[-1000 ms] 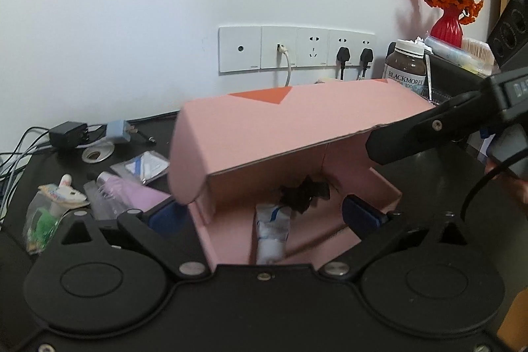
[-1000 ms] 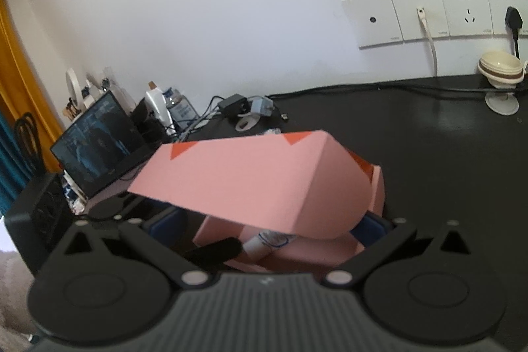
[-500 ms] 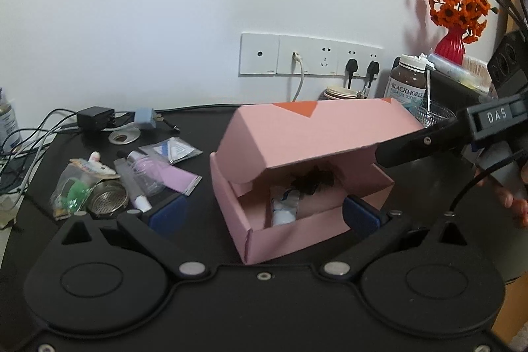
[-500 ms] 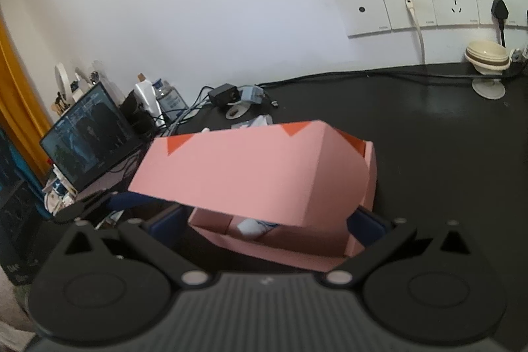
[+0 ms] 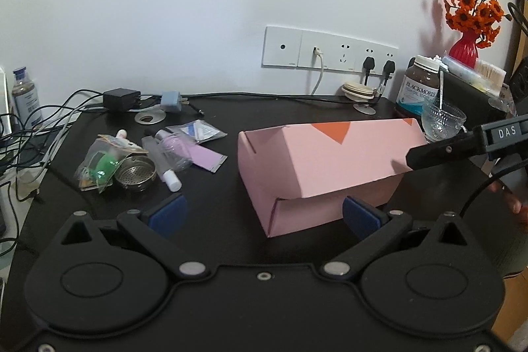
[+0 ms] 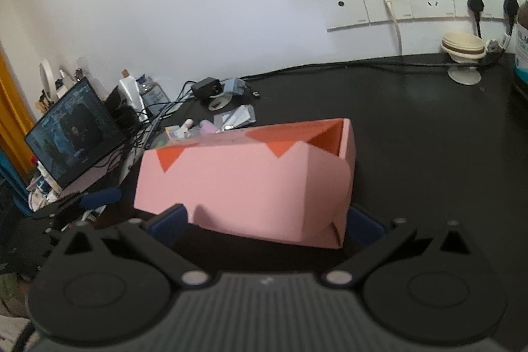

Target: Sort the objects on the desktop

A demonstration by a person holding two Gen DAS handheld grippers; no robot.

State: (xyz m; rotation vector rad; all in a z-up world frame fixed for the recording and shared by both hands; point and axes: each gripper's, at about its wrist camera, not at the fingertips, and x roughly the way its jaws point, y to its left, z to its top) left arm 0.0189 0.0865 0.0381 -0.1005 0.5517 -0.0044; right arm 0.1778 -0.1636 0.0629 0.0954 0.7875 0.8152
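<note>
A pink cardboard box (image 5: 323, 167) with orange triangles sits on the black desk, its lid (image 6: 237, 183) folded down over the body so the inside is hidden. My left gripper (image 5: 264, 213) is open and empty, just in front of the box. My right gripper (image 6: 267, 223) is open, its fingers on either side of the lid's front; one right finger (image 5: 442, 150) touches the lid's right end in the left wrist view. Loose small items (image 5: 145, 160) lie in a pile left of the box: a green-filled bag, a metal strainer, tubes, sachets.
A glass bowl (image 5: 442, 119), a brown supplement bottle (image 5: 419, 88) and a red vase of orange flowers (image 5: 468, 22) stand at the right back. Chargers and cables (image 5: 125, 99) lie at the back left. A lit screen (image 6: 72, 131) stands at the desk's left end.
The box lid has come down from half open to lying over the body, hiding the items inside. My left gripper has drawn back from the box.
</note>
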